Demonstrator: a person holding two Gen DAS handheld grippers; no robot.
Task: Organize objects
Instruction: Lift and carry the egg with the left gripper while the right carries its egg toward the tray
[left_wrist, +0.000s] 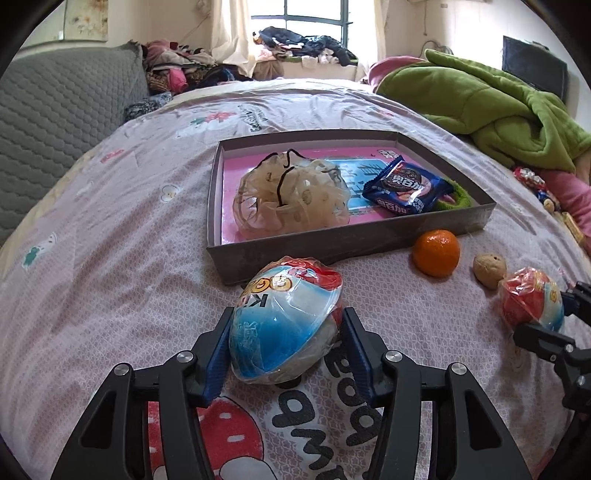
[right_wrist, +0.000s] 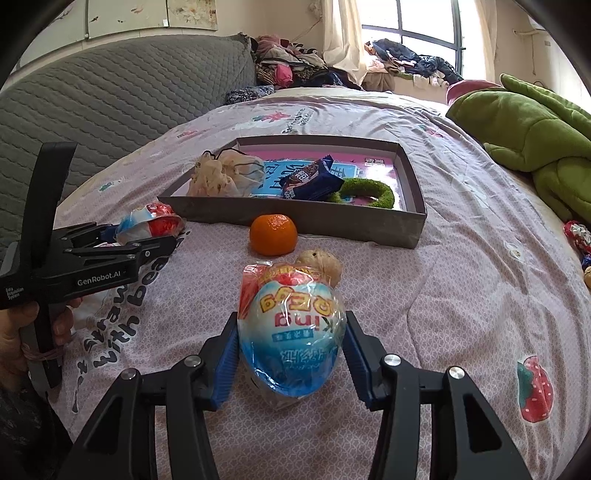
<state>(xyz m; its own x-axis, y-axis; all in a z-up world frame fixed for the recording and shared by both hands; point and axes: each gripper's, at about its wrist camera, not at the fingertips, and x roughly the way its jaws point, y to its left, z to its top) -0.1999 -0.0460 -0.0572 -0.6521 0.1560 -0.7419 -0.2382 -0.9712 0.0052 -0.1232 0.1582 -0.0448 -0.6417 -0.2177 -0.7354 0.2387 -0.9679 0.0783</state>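
On bedspread | left claw (left_wrist: 284, 334) grips wrapped blue-white egg (left_wrist: 284, 325)

Left gripper (left_wrist: 284, 338) low in the foreground, blue-padded jaws closed against both sides of a plastic-wrapped blue, white and red toy egg (left_wrist: 284, 321) on a pink patterned bedspread (left_wrist: 122, 229). Just beyond, a shallow grey cardboard tray (left_wrist: 332, 242) holding a cream mesh drawstring pouch (left_wrist: 291, 195), a blue biscuit packet (left_wrist: 408, 184) and a green ring (left_wrist: 460, 195). Right of the tray, a mandarin (left_wrist: 436, 253), then a walnut (left_wrist: 489, 269), then a second wrapped egg (left_wrist: 530, 302) between the right gripper's (left_wrist: 554, 314) jaws. Crumpled green blanket (left_wrist: 480, 99) at upper right.
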